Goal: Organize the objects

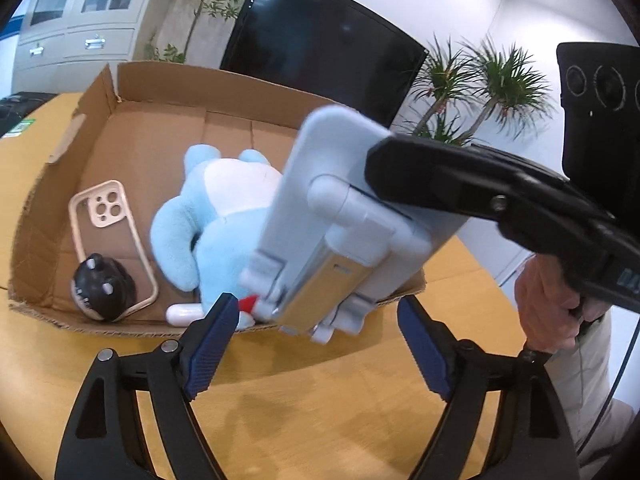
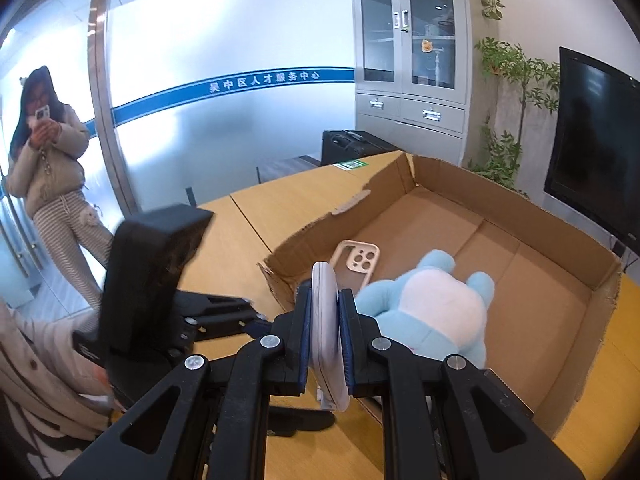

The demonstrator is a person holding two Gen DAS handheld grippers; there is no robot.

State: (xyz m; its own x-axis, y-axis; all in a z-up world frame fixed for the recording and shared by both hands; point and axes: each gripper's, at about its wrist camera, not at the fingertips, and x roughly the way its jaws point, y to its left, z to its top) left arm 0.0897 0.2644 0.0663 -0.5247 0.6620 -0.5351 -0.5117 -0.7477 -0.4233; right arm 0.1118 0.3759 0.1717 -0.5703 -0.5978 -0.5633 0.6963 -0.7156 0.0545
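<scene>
My right gripper (image 2: 325,332) is clamped on the pale grey folding stand (image 1: 340,216), holding it in the air over the near edge of the cardboard box (image 1: 100,120) on the wooden table (image 1: 320,400); my left gripper (image 1: 316,344) stands apart just below the stand, nothing between the blue pads. In the box: light-blue plush toy (image 1: 208,216), beige phone case (image 1: 108,220), black round toy (image 1: 102,288) on the case's near end, small white capsule (image 1: 184,314) by the front wall.

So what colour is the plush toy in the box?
Light blue plush toy with a white belly, clearest in the left wrist view.
</scene>
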